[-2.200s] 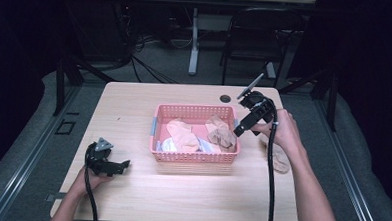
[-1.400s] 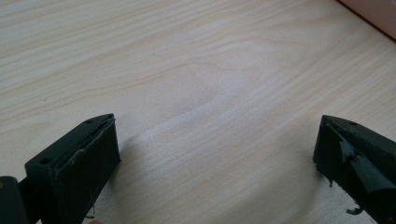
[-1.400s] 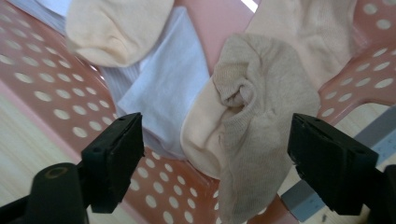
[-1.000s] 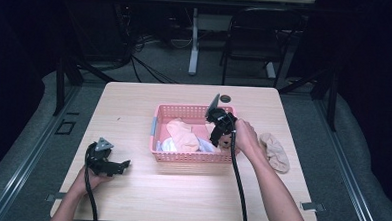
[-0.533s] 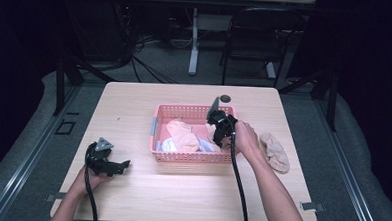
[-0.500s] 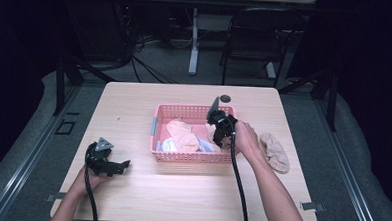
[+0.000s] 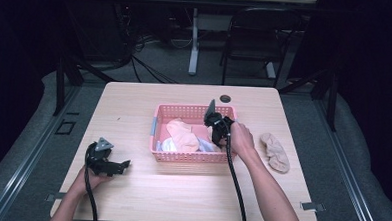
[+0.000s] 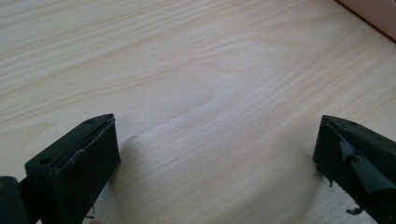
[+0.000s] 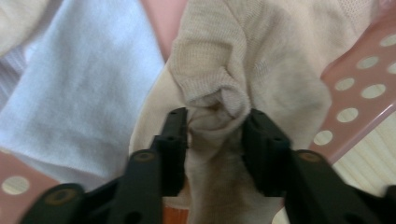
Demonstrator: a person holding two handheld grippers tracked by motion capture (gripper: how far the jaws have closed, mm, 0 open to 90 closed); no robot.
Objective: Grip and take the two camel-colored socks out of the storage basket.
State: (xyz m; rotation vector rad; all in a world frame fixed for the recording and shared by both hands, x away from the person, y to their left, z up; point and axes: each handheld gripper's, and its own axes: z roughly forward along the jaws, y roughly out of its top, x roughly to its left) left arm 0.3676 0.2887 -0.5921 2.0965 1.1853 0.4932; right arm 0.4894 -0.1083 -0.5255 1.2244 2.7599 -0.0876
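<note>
Dark floor, cables and a chair (image 7: 252,40) surround a pale wooden surface (image 7: 134,103) seen from the high view. Near its middle sits a pink perforated basket (image 7: 184,111) holding soft clothes in beige, peach and white. From where I steer, my right gripper (image 9: 212,135) is dipped into the basket's right end, my right hand (image 7: 242,140) wrapped around it at the basket's right rim. In the right gripper view its two black fingers (image 9: 173,140) have just been closing and now pinch a bunched fold of a beige knitted sock (image 9: 233,70) between them, pads pressing the fabric on both sides. That sock lies inside the basket against its pink perforated wall, with a white cloth (image 9: 79,88) just beside it. A second beige sock (image 7: 276,151) lies flat on the surface to the right of the basket, apart from it. My left gripper (image 8: 215,154) rests low on the surface near the front left corner, well apart from the basket, held in my left hand (image 7: 88,178); in the left gripper view its fingers stand wide with bare wood between them.
</note>
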